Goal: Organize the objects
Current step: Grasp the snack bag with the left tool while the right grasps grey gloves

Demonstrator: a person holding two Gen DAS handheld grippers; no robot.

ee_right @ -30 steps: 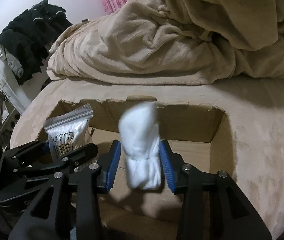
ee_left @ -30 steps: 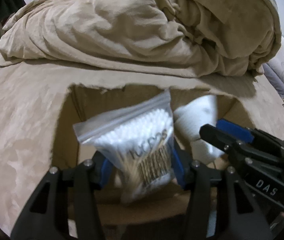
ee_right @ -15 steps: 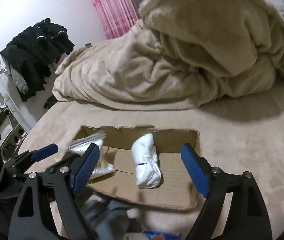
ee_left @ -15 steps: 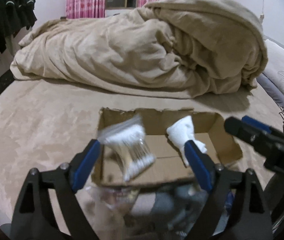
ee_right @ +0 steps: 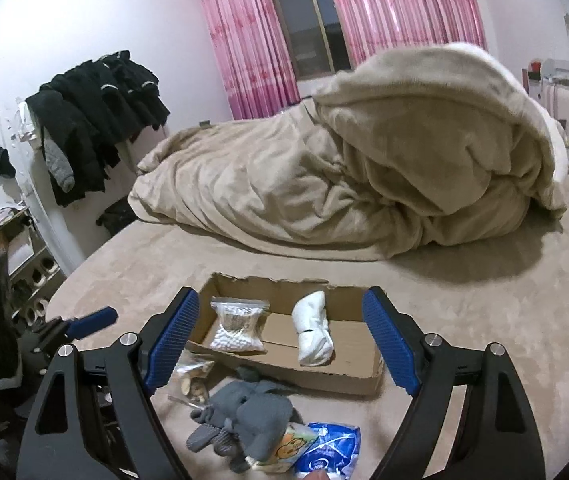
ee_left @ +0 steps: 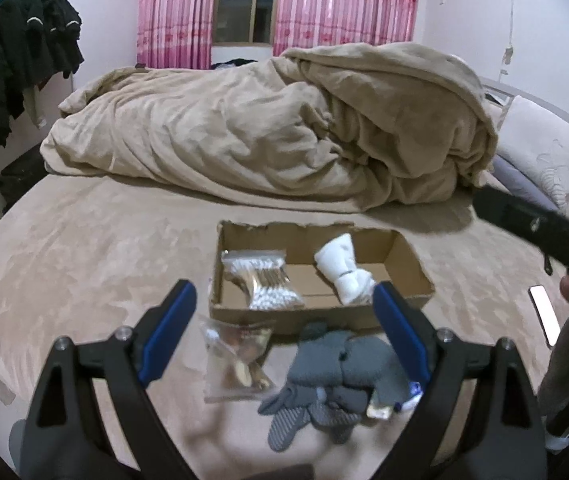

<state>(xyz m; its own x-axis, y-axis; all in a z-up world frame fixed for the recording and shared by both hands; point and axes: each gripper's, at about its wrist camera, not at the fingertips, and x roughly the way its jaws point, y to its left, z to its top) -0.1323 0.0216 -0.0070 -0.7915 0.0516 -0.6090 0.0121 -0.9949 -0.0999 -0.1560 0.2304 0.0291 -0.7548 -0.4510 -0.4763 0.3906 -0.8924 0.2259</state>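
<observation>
Both the left tongs (ee_left: 284, 332) and right tongs (ee_right: 282, 344) gape wide, holding nothing. In the open box (ee_right: 284, 374) on the bed (ee_right: 484, 320) lie a clear bag of cotton swabs (ee_right: 238, 324) at its left and a rolled white cloth (ee_right: 312, 334) mid-box. Grey gloves (ee_right: 244, 412) sit just outside its near wall

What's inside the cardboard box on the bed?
The cardboard box holds two things: a clear zip bag of cotton swabs on its left side and a rolled white cloth bundle near the middle. Whatever lies under them is hidden, and the near wall hides the floor strip behind it.
</observation>
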